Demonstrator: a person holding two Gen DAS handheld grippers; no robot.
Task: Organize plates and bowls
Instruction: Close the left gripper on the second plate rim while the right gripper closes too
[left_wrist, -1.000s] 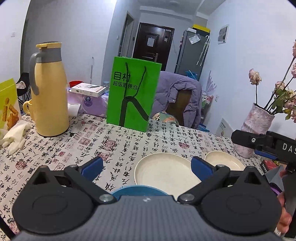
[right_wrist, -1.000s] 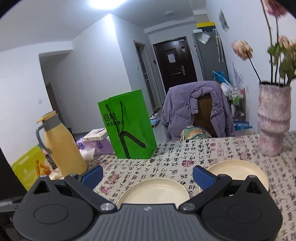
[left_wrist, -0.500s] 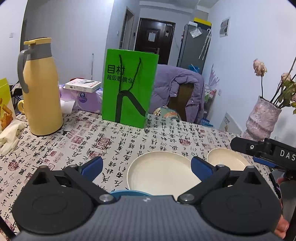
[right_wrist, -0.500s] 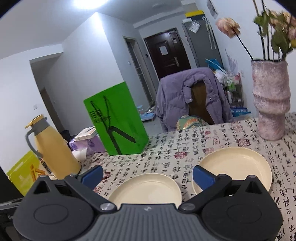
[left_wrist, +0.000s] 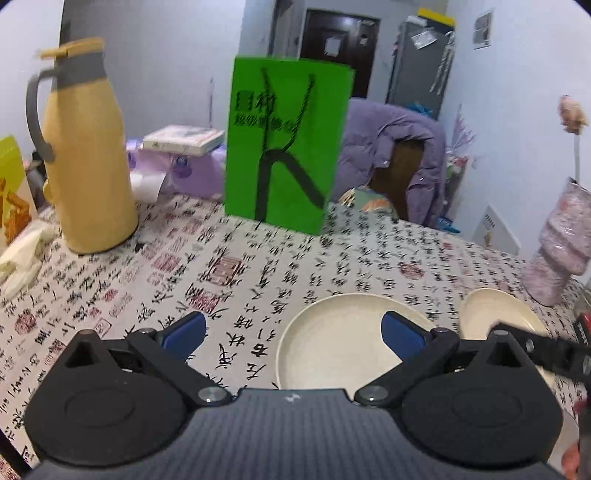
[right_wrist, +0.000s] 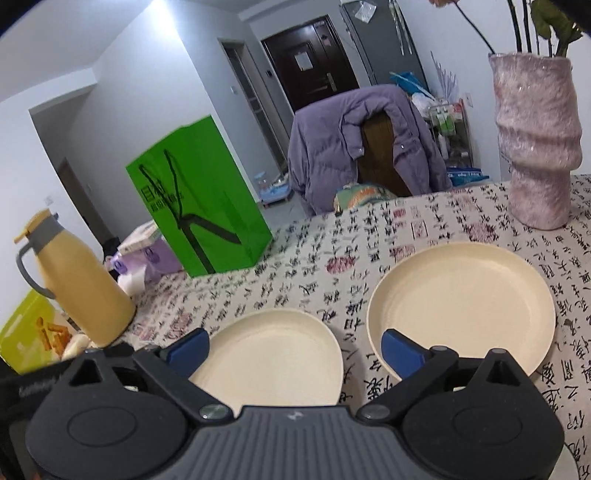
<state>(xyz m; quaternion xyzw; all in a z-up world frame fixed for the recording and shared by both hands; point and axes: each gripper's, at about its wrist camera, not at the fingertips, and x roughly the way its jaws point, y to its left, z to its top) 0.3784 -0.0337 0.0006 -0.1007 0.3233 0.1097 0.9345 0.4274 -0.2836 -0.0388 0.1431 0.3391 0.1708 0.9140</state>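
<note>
Two cream plates lie side by side on the calligraphy-print tablecloth. In the left wrist view the nearer plate (left_wrist: 332, 339) sits under my open left gripper (left_wrist: 293, 332), its right finger over the plate; the second plate (left_wrist: 495, 314) is to the right, partly behind the other gripper's body. In the right wrist view my right gripper (right_wrist: 295, 349) stands open above the gap between the left plate (right_wrist: 273, 358) and the right plate (right_wrist: 461, 302). Neither gripper holds anything. No bowl shows now.
A yellow thermos (left_wrist: 85, 158) stands at the left, a green paper bag (left_wrist: 284, 144) at the back middle, a pink vase (right_wrist: 535, 147) with flowers at the right. A chair with a purple jacket (right_wrist: 354, 147) is behind the table. White cloth (left_wrist: 22, 254) lies far left.
Both grippers have tilted down and moved forward over the plates. The blue bowl rim seen below the left gripper earlier is out of sight now.
</note>
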